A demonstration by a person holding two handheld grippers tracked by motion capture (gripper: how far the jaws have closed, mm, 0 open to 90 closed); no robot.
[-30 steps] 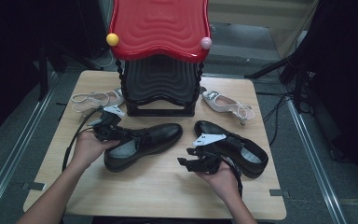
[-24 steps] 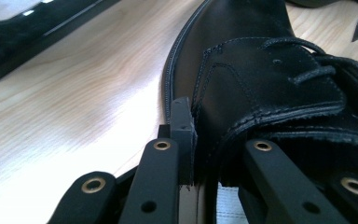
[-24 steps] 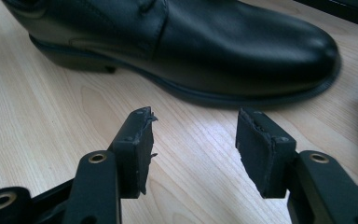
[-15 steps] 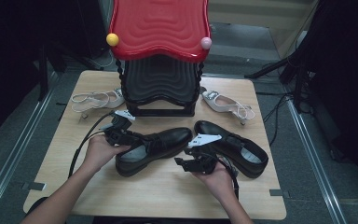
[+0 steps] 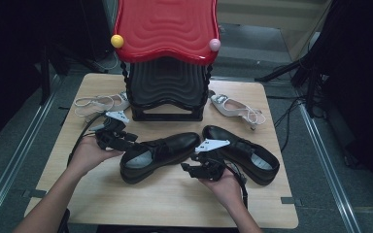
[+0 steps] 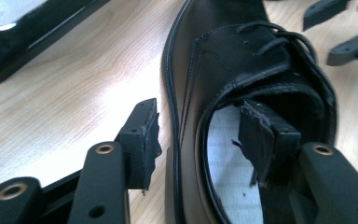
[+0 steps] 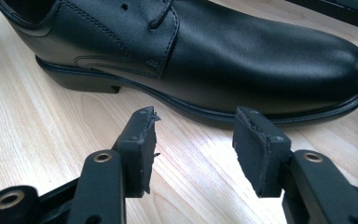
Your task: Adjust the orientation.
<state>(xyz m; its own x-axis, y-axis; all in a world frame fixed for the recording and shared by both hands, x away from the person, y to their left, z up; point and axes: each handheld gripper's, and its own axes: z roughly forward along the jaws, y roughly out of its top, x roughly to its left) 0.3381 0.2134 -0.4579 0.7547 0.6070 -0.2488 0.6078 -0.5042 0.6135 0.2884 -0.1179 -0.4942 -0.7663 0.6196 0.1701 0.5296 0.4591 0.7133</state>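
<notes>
Two black lace-up shoes lie on the wooden table. The left shoe points right, its toe close to the right shoe. My left gripper is at its heel. One pad is outside the side wall and one inside the opening, neither pressing. Its jaws have just been opening off that wall. Just in front of the left shoe's toe side, my right gripper is open. Its jaws have just been closing a little, with nothing between them.
A black ribbed stand with a red wavy top fills the table's back middle, a yellow ball and a pink ball at its corners. White slingback shoes lie at back left and back right.
The left shoe has slid right, closer to the right shoe. The left gripper's jaws, shut on the heel wall before, now stand apart. The right hand has barely moved.
</notes>
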